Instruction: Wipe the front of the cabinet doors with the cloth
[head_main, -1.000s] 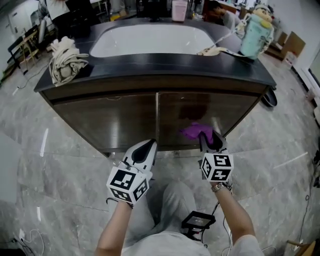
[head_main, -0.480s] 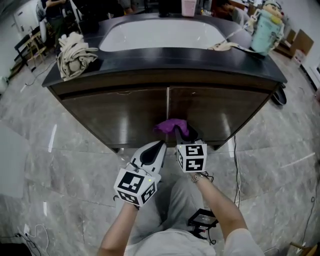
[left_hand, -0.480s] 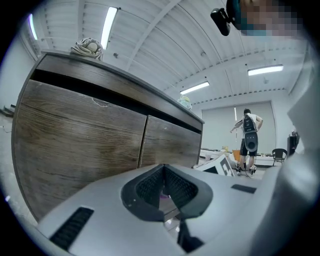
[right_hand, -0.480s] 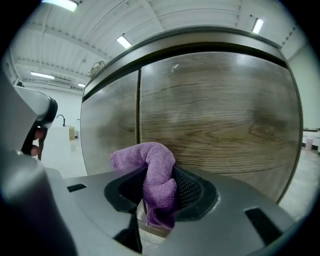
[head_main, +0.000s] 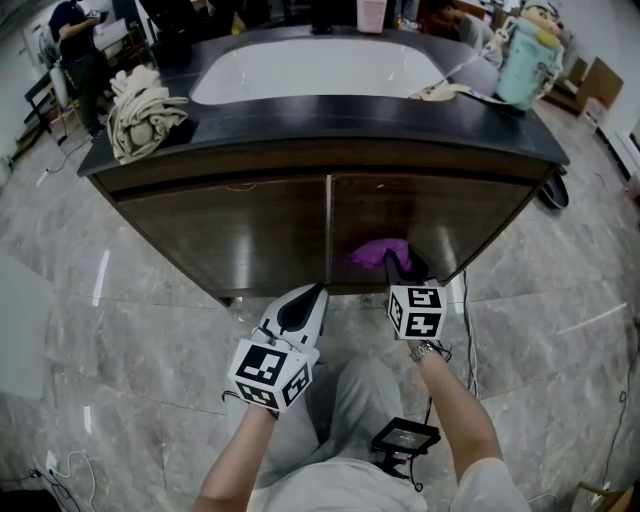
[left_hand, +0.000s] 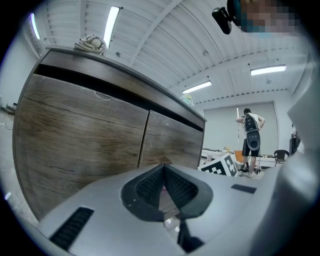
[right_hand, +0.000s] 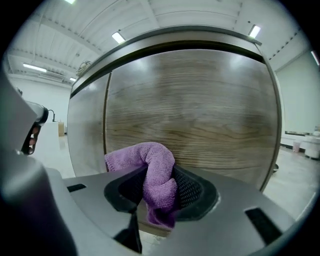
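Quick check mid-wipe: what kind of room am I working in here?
Likely a lab or test hall, not a home bathroom: the sink cabinet stands free on a marble floor, under strip lights, and a person stands in the open space behind.

grey marble floor (head_main: 120, 330) — ceiling strip lights (left_hand: 111, 20)

Beige rag (head_main: 143, 112) beside white sink (head_main: 315, 70)

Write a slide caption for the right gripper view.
Right gripper clamped on a purple cloth, facing the wood-grain cabinet door.
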